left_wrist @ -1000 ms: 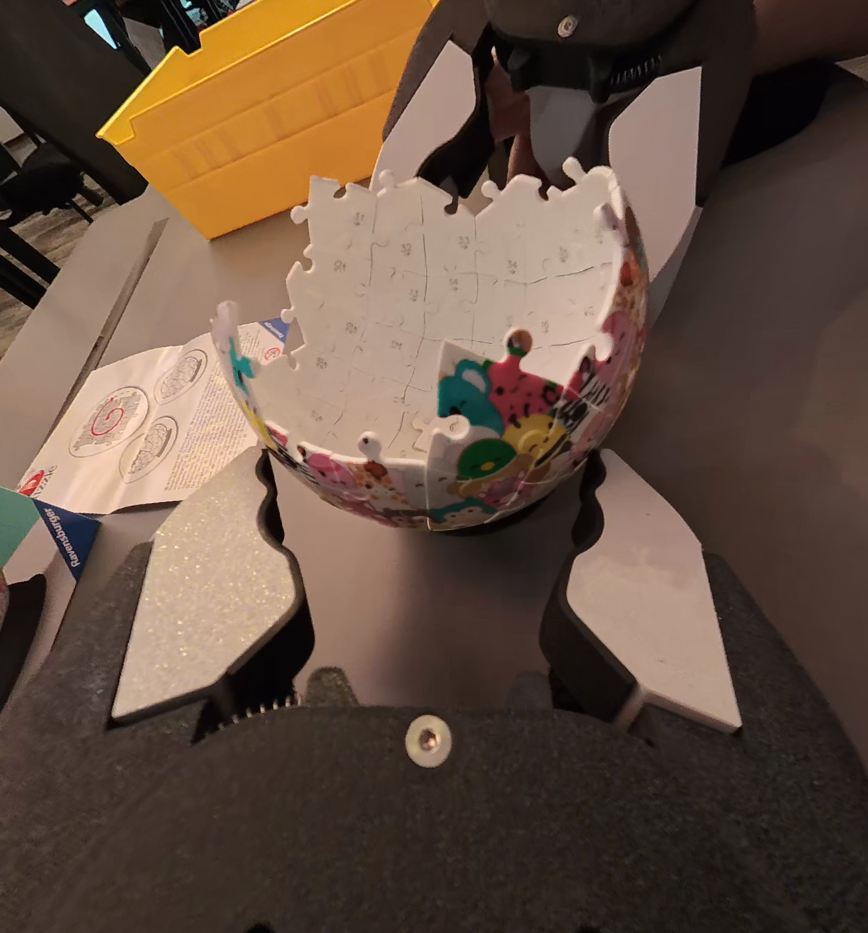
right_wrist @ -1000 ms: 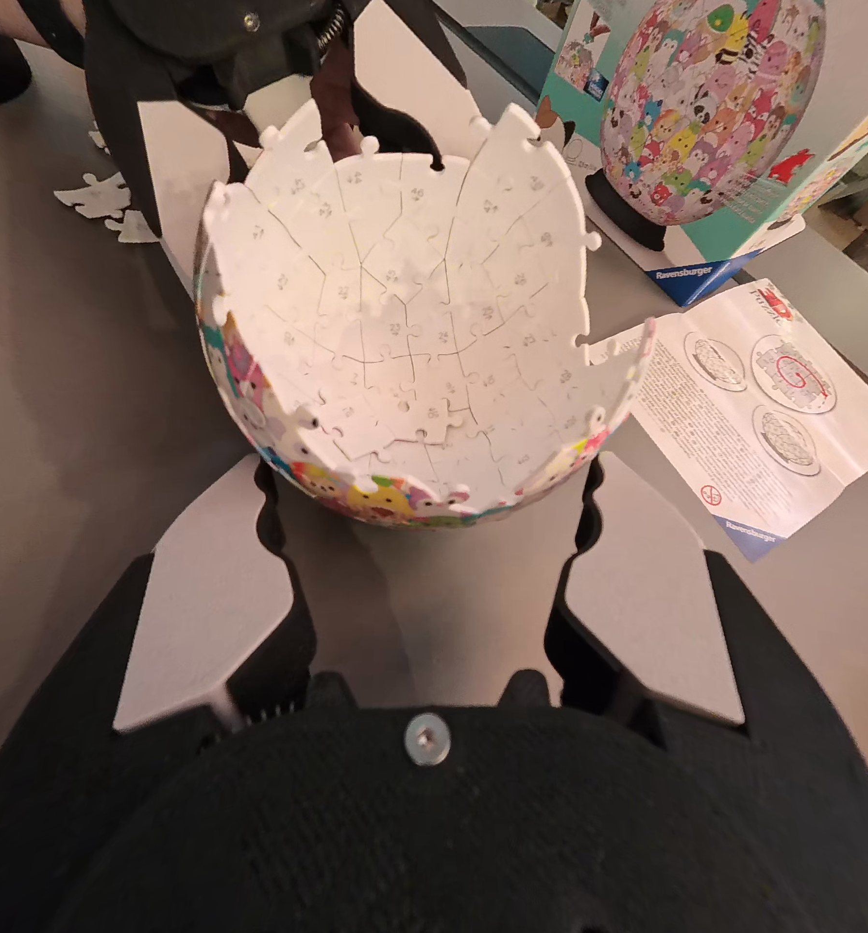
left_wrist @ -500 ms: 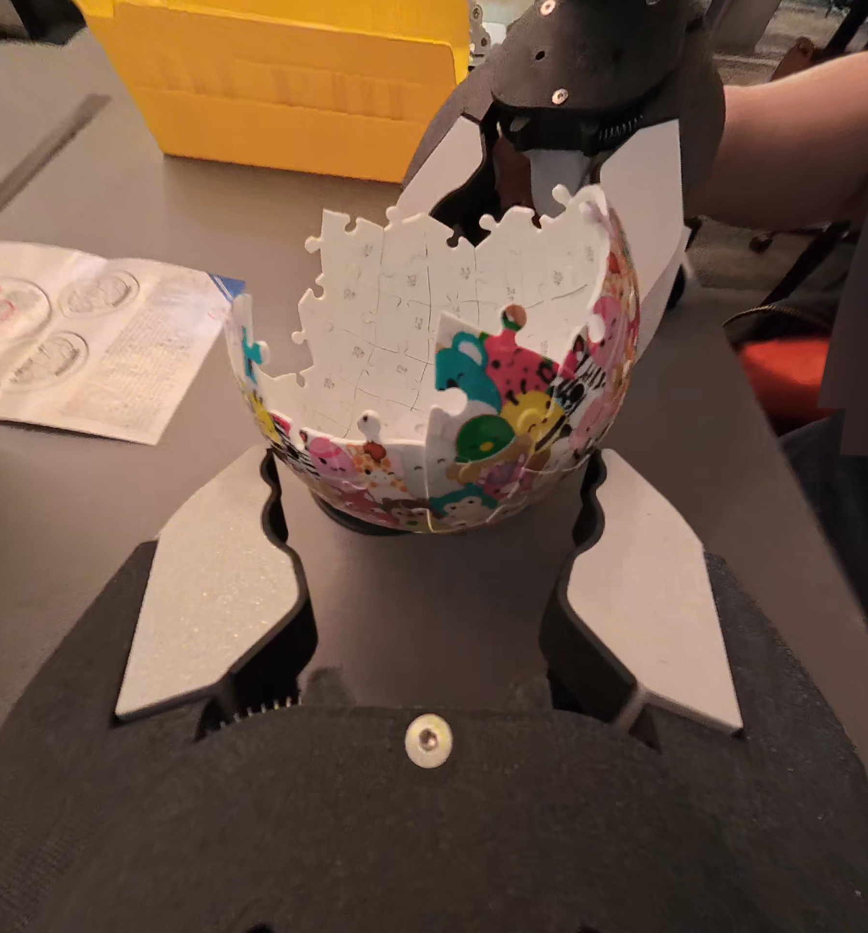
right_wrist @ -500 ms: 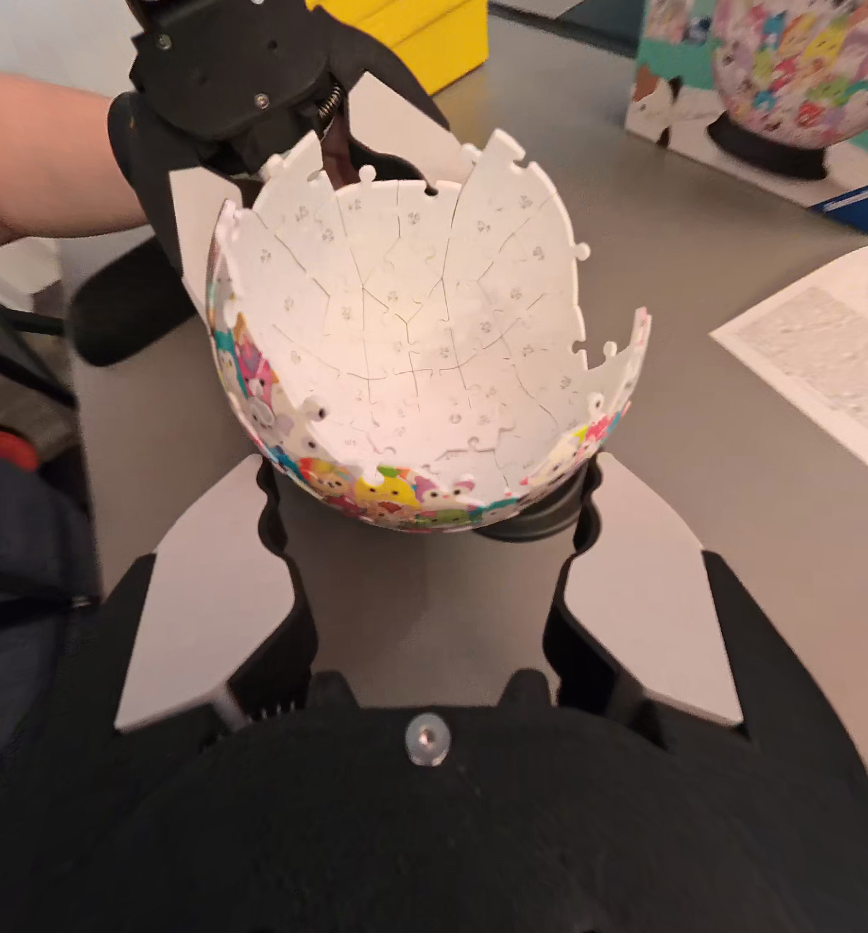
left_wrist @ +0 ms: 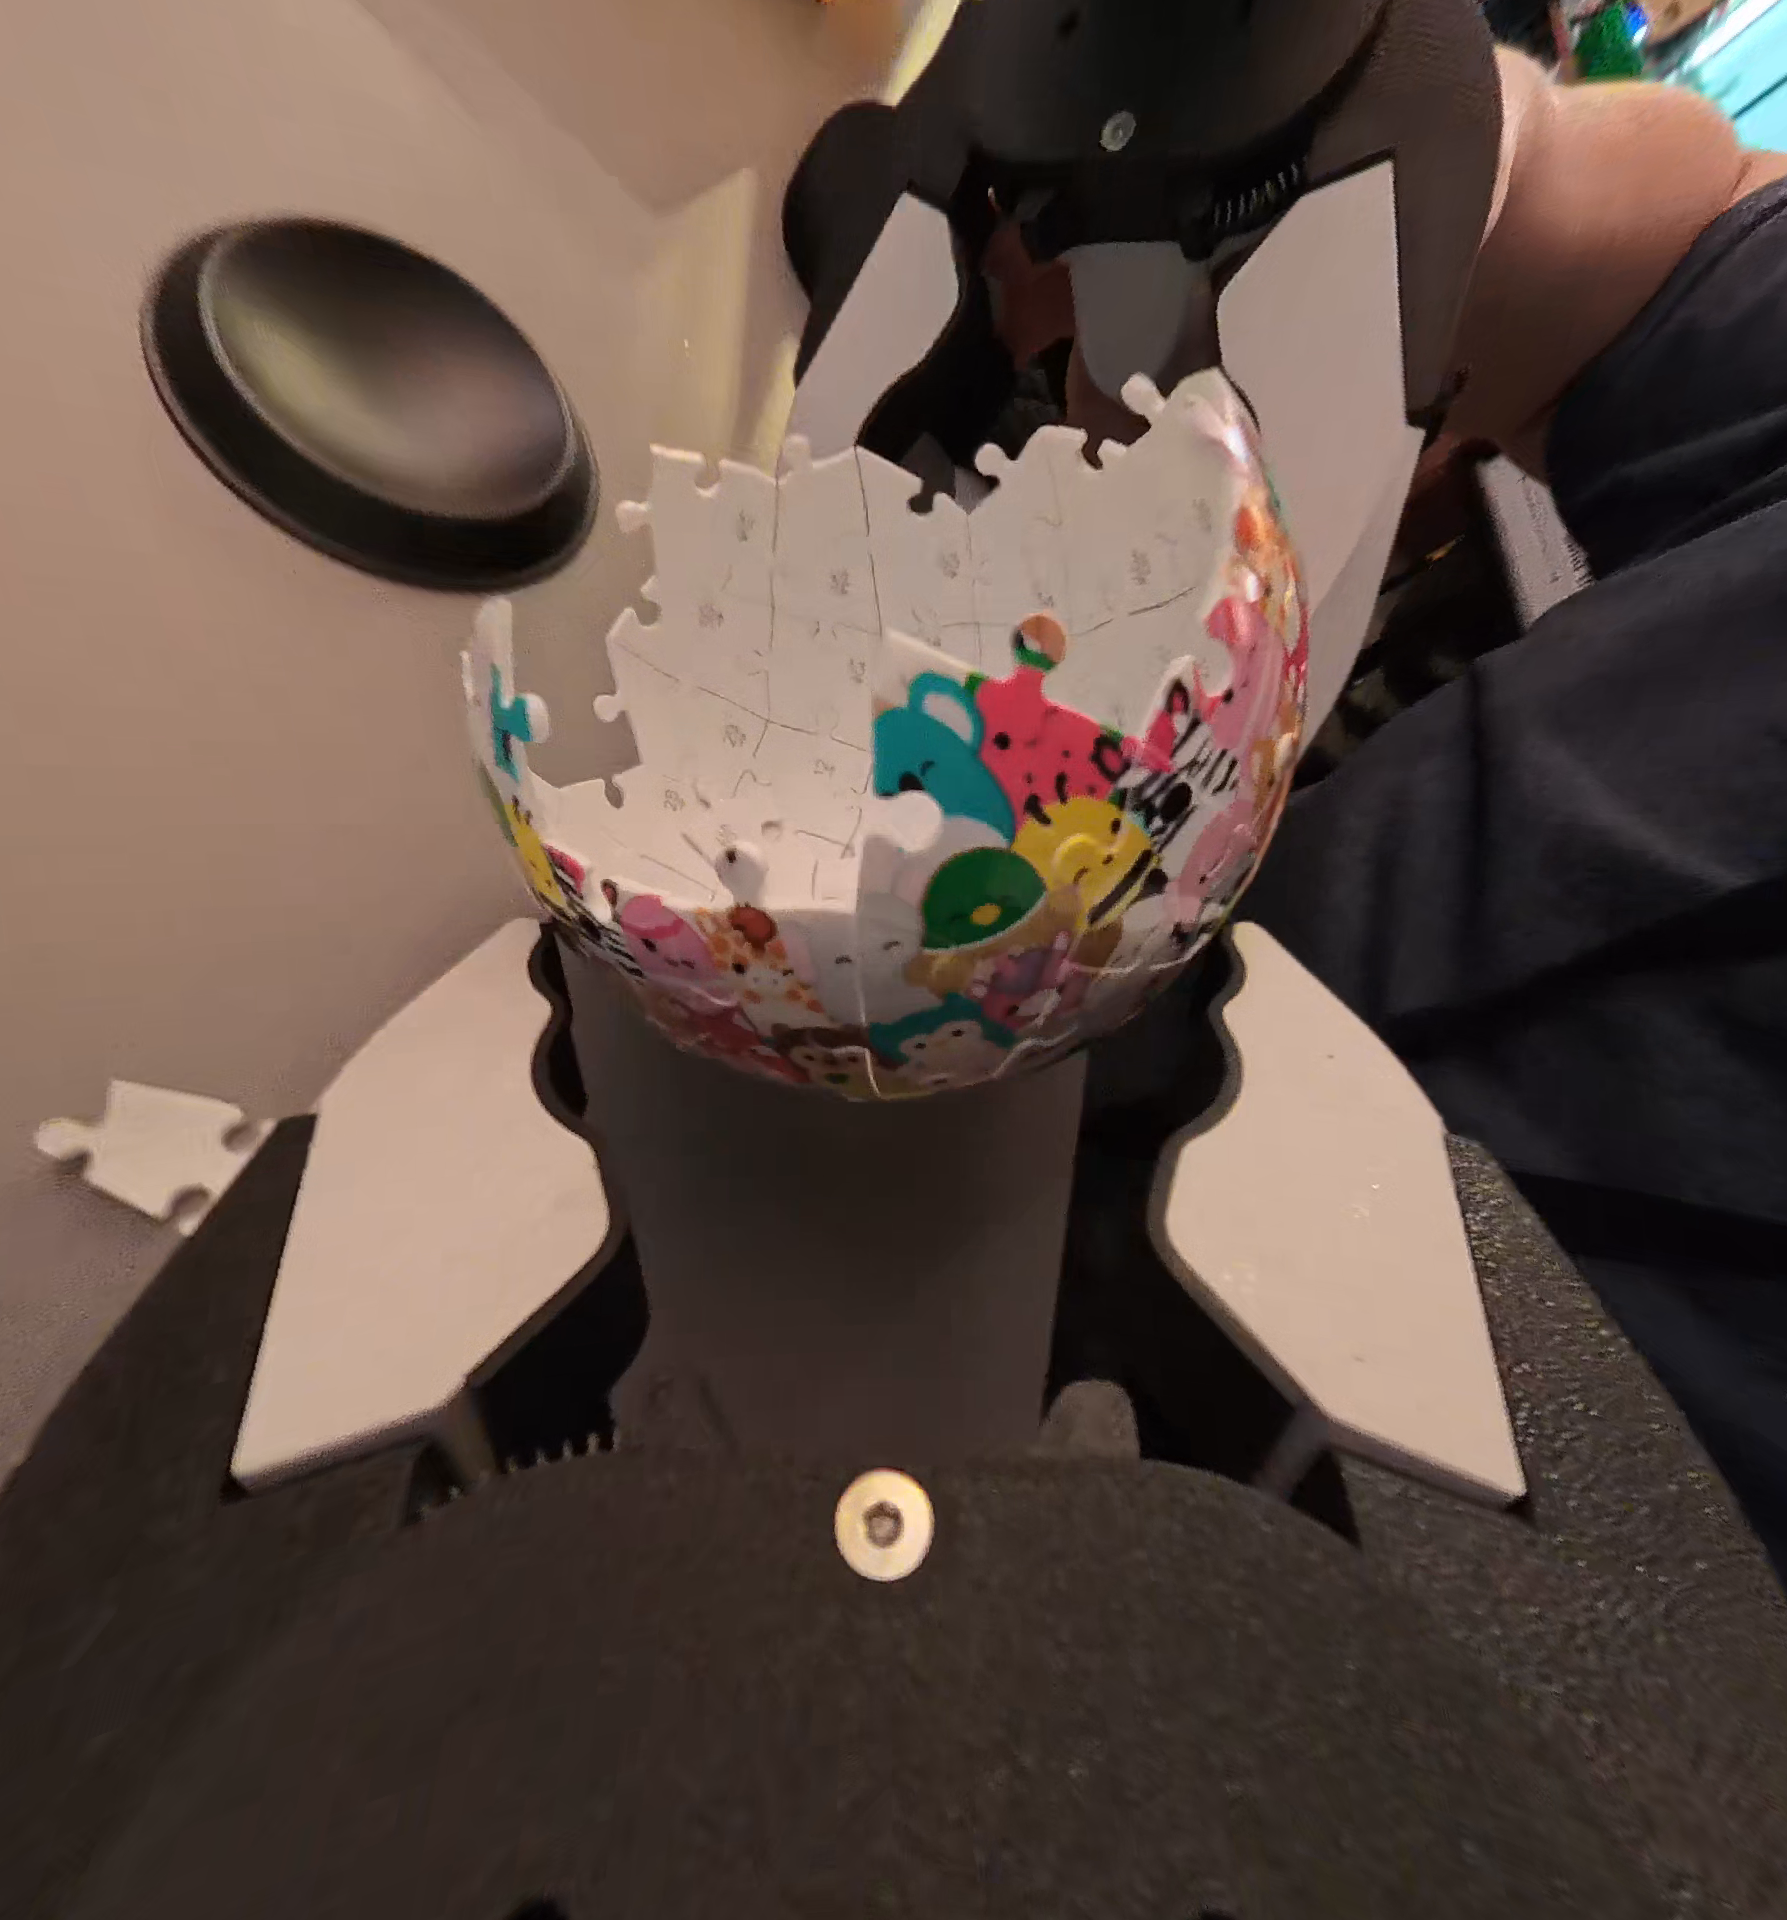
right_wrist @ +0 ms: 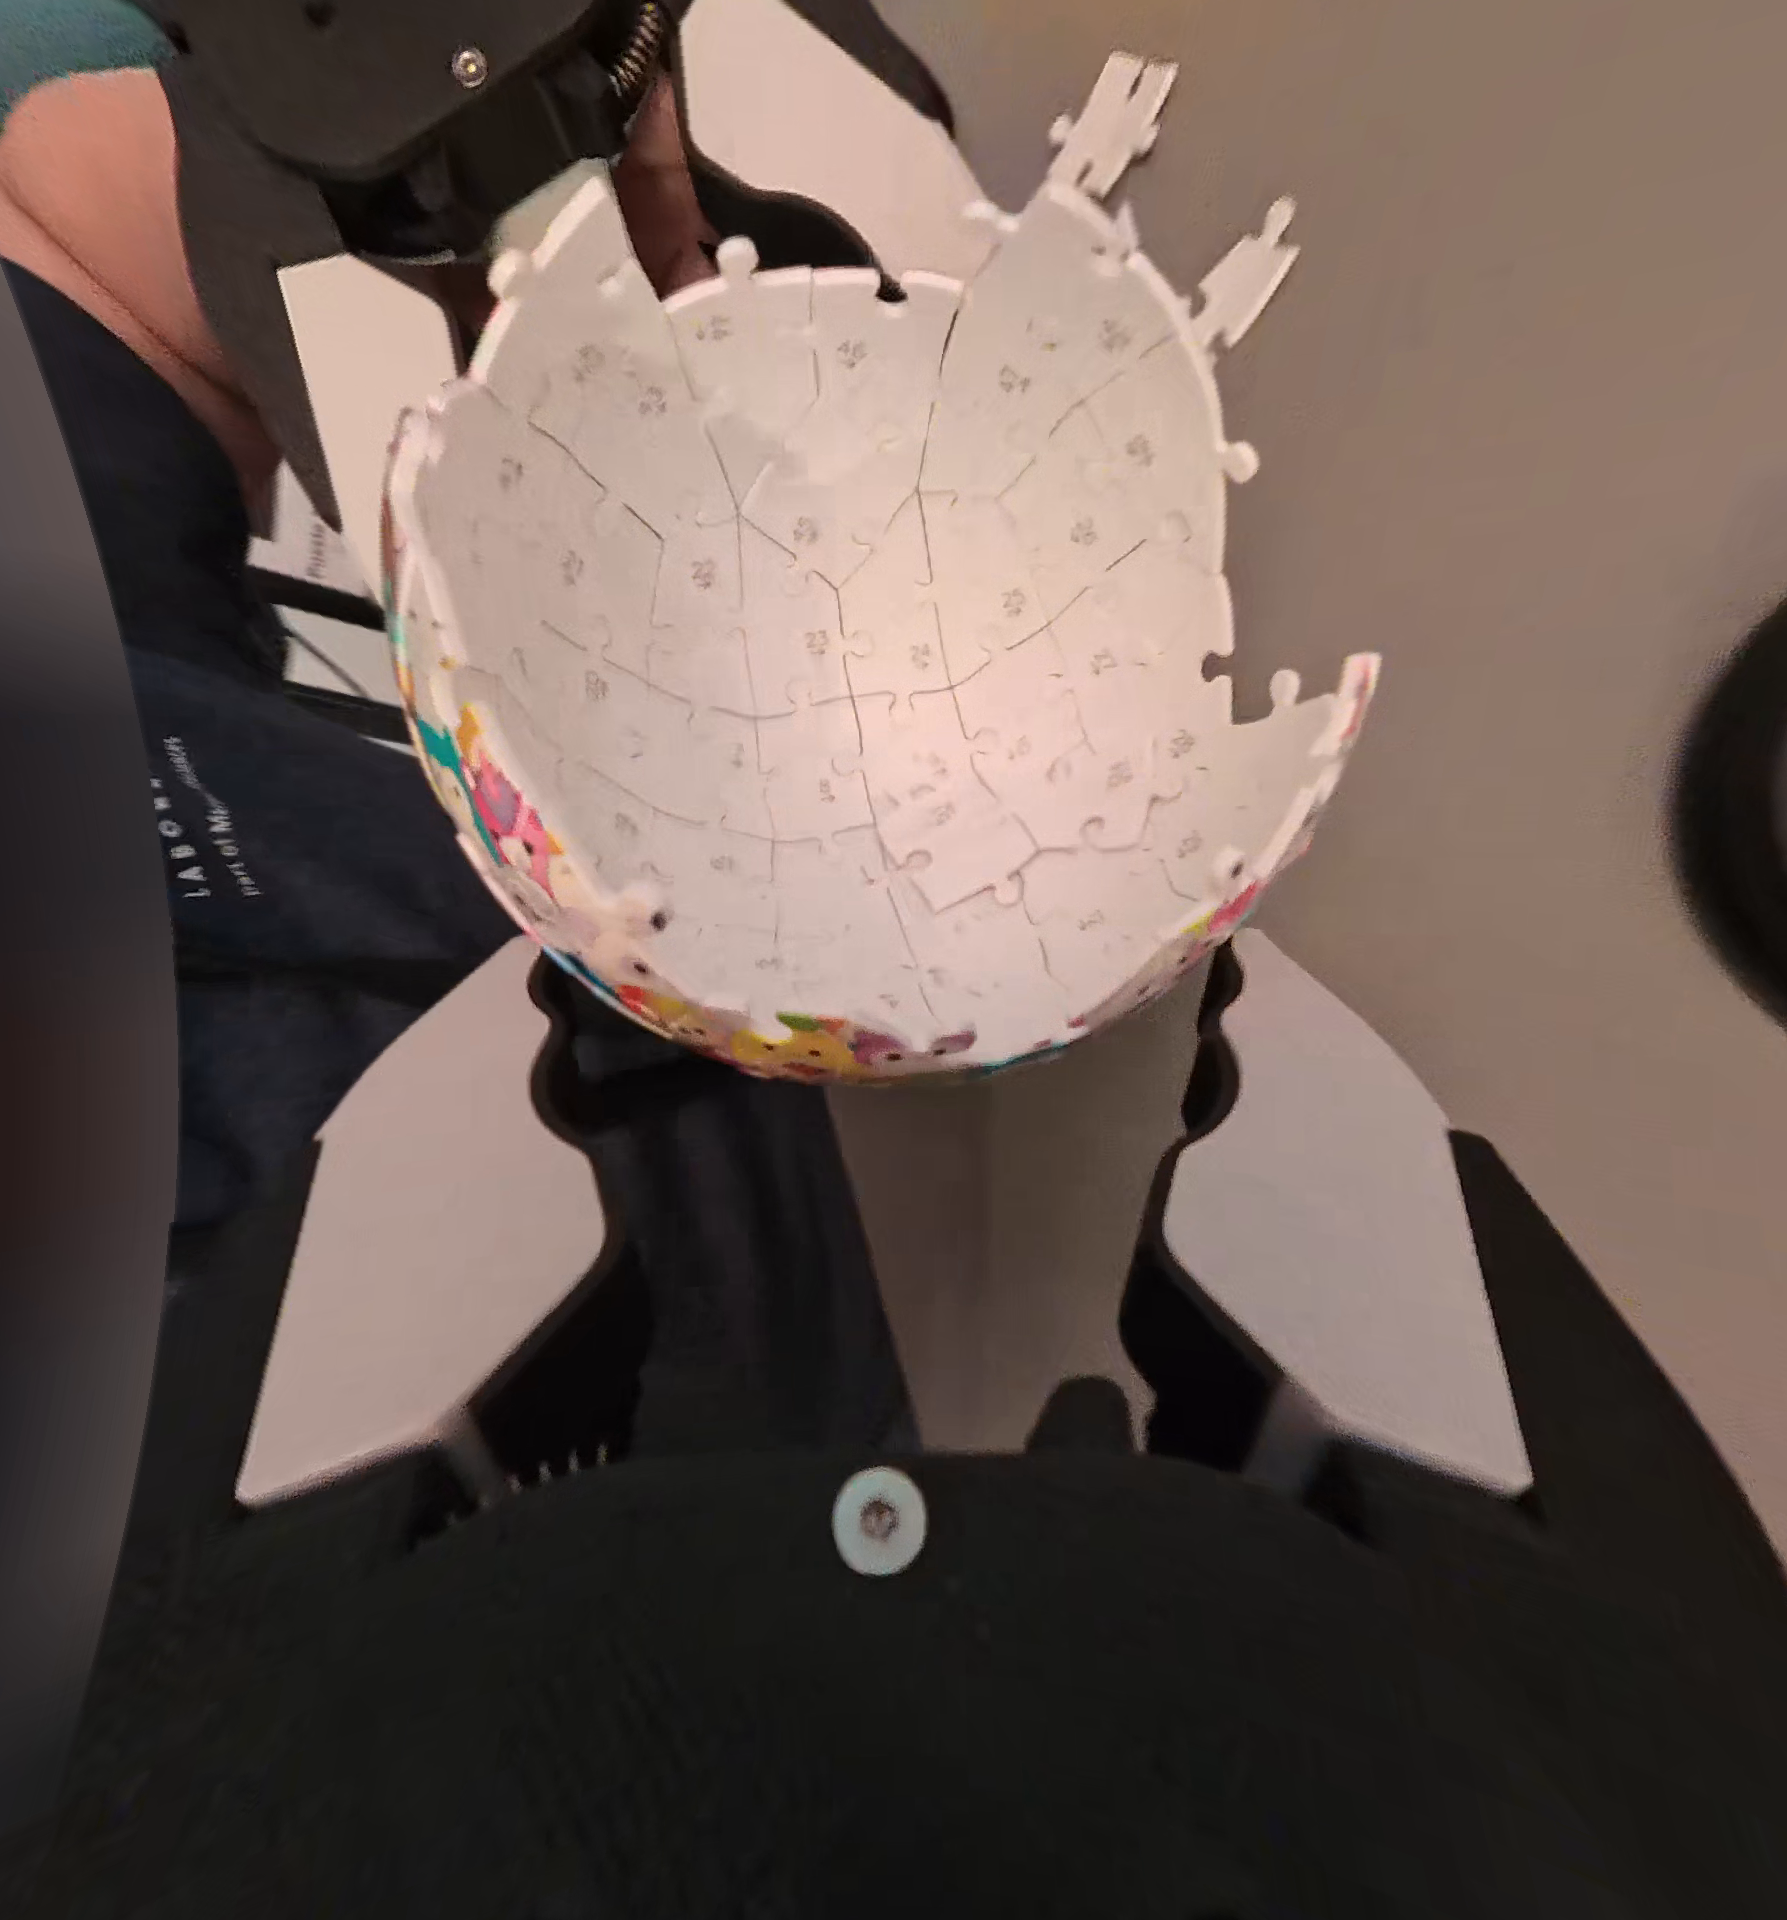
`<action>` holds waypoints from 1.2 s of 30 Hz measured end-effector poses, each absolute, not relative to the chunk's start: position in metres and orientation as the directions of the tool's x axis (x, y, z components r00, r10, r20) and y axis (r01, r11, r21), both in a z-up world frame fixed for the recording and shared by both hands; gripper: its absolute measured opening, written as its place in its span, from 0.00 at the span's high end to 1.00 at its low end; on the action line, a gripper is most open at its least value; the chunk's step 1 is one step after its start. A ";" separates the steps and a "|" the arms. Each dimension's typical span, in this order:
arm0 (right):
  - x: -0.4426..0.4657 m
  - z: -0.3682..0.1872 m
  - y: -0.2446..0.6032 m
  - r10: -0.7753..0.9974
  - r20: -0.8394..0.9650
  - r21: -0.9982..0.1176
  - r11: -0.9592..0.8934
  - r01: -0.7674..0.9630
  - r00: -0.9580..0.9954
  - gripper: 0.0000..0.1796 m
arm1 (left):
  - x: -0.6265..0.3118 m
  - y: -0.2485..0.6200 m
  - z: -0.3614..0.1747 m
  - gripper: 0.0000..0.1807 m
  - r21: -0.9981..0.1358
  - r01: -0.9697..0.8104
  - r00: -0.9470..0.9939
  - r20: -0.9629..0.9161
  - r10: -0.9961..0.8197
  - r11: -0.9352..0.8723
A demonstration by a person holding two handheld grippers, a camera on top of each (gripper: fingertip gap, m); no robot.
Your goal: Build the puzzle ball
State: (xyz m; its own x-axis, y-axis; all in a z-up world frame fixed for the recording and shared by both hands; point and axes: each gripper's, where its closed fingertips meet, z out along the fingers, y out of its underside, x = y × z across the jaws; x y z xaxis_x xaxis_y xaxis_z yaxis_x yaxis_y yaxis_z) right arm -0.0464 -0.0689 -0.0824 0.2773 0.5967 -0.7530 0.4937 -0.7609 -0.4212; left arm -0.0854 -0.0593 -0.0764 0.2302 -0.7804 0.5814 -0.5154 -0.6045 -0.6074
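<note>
**Two wrist cameras facing each other across the puzzle ball**

The left wrist view looks steeply down along its own fingers, close to the half-built puzzle ball (left_wrist: 889,769) at frame centre. The opposing right gripper (left_wrist: 1107,343) fills the top of that frame. The right wrist view looks from the opposite side, equally close, into the ball's white hollow (right_wrist: 847,665), with the left gripper (right_wrist: 598,197) at upper left. Both share the ball and the black stand (left_wrist: 369,405), blurred at the right edge of the right wrist view (right_wrist: 1772,810).

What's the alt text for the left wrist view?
A half-built puzzle ball, white inside and cartoon-printed outside, is held between the left gripper in front and the right gripper behind. A black round stand and a loose white piece lie on the table.
</note>
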 end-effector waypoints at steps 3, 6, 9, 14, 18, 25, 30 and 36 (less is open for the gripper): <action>-0.054 -0.081 -0.078 0.525 -0.812 -0.349 -0.787 0.508 0.255 0.36 | -0.093 -0.066 -0.075 0.37 -0.562 -0.490 0.254 0.639 -0.726 -0.666; -0.060 -0.076 -0.084 0.468 -0.850 -0.293 -0.800 0.523 0.240 0.36 | -0.098 -0.071 -0.070 0.37 -0.522 -0.473 0.266 0.684 -0.680 -0.710; -0.062 -0.073 -0.091 0.401 -0.887 -0.214 -0.798 0.564 0.231 0.36 | -0.101 -0.077 -0.067 0.37 -0.466 -0.470 0.273 0.731 -0.626 -0.749; -0.065 -0.071 -0.096 0.312 -0.924 -0.116 -0.780 0.615 0.223 0.35 | -0.105 -0.083 -0.067 0.37 -0.375 -0.454 0.293 0.794 -0.533 -0.809; -0.066 -0.070 -0.097 0.285 -0.934 -0.082 -0.758 0.647 0.215 0.36 | -0.107 -0.085 -0.068 0.37 -0.337 -0.436 0.303 0.818 -0.488 -0.835; -0.063 -0.072 -0.098 0.285 -0.938 -0.072 -0.719 0.691 0.198 0.36 | -0.105 -0.088 -0.070 0.36 -0.315 -0.449 0.320 0.817 -0.479 -0.836; -0.060 -0.070 -0.100 0.224 -0.955 -0.026 -0.718 0.696 0.196 0.36 | -0.103 -0.090 -0.068 0.36 -0.257 -0.457 0.315 0.848 -0.426 -0.851; -0.055 -0.068 -0.100 0.172 -0.965 0.019 -0.704 0.710 0.197 0.36 | -0.099 -0.092 -0.068 0.37 -0.195 -0.484 0.302 0.878 -0.372 -0.853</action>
